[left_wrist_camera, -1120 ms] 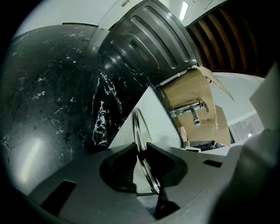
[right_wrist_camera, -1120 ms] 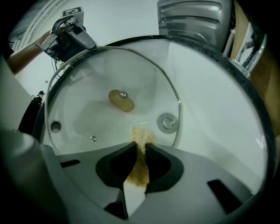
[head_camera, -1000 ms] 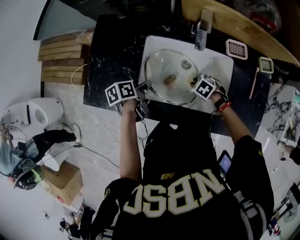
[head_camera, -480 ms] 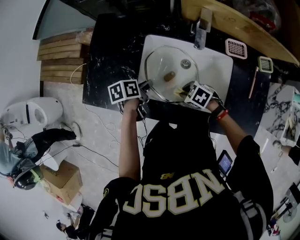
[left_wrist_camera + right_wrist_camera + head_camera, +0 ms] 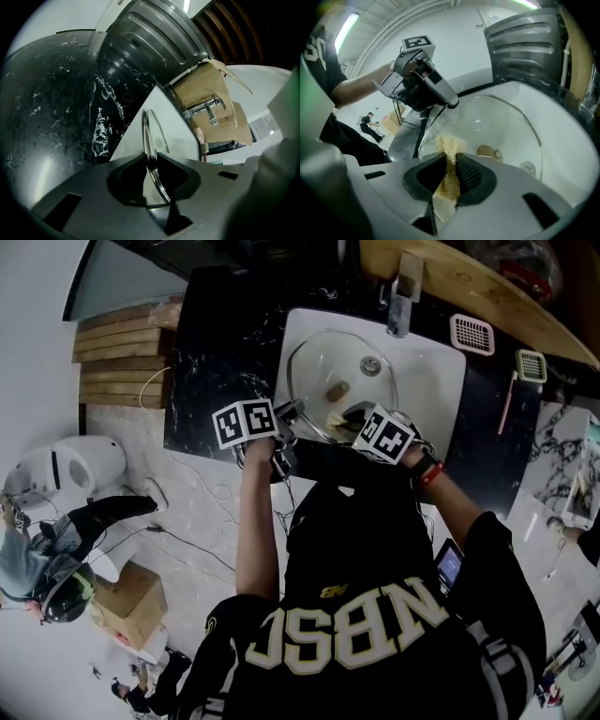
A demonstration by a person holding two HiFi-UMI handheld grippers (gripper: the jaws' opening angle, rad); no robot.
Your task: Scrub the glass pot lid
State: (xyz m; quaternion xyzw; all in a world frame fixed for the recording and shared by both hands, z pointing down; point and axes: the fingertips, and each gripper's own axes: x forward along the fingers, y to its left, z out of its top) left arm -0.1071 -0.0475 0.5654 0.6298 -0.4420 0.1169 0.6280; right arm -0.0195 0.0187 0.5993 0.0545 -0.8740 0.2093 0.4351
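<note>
Two grippers meet at one white sink set in a black marble counter.

1. Head view, left to right. My left gripper sits at 9 o'clock of the glass pot lid. The lid lies in the sink basin. My right gripper sits at about 6 o'clock of the lid. Only this view gives the layout: the faucet is at 12 o'clock of the sink, the drain shows through the glass, and the brown knob is near the lid's centre. It is too coarse to show either pair of jaws.

2. Left gripper view. This view fills that gap for the left side. My left fingers stand narrow, clamped on the lid's metal rim. The rim runs edge-on between them toward 12 o'clock. Neither the knob nor my right gripper appears here.

3. Right gripper view. My right fingers are pinched on a yellowish scrub pad. Its frayed end sticks out past the tips over the near edge of the glass, and I cannot tell whether it touches. Only this view shows my left gripper from the front, at 11 o'clock, gripping the rim. It also shows a bystander far off at 9 o'clock.
</note>
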